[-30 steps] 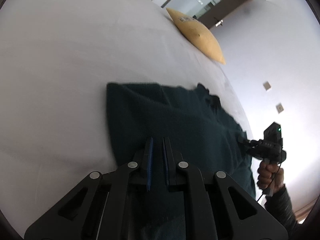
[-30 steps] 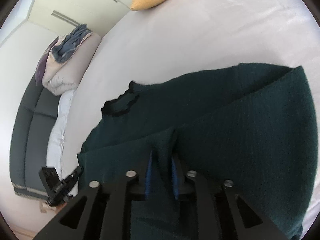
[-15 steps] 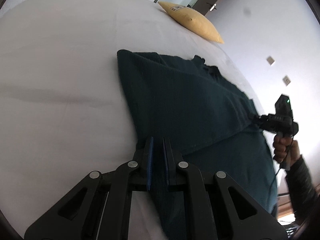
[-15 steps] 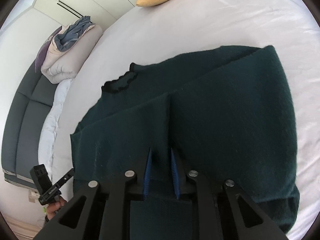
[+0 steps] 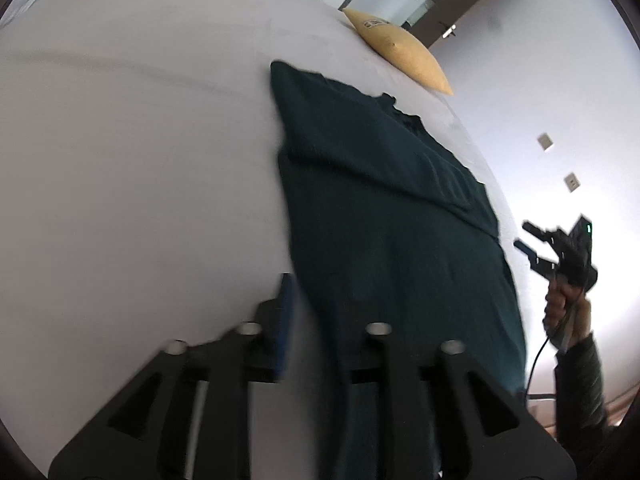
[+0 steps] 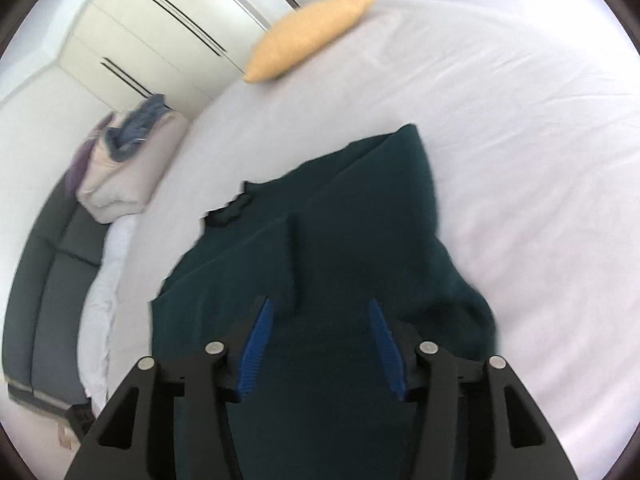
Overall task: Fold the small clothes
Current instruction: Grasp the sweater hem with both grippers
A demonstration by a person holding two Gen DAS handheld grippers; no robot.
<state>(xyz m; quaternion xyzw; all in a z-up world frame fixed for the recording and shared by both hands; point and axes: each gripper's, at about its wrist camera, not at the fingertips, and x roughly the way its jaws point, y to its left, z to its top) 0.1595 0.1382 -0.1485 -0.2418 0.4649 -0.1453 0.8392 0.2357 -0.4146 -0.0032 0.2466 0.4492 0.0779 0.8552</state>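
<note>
One sweater (image 6: 360,240), one pillow (image 6: 308,36), two tools.

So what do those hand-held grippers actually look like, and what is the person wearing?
Each hand-held gripper is matte black, with angular linkage arms, silver rivets and two blue finger pads. Seen from the left one, the right hand-held gripper has a pistol-like handle, a small green light and a thin black cable trailing below. The person's sleeve is dark grey.

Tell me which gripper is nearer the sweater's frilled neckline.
Probably right. The right gripper is over the dark green sweater, its neckline just ahead. The left gripper sits at the hem edge, neckline farther off.
</note>
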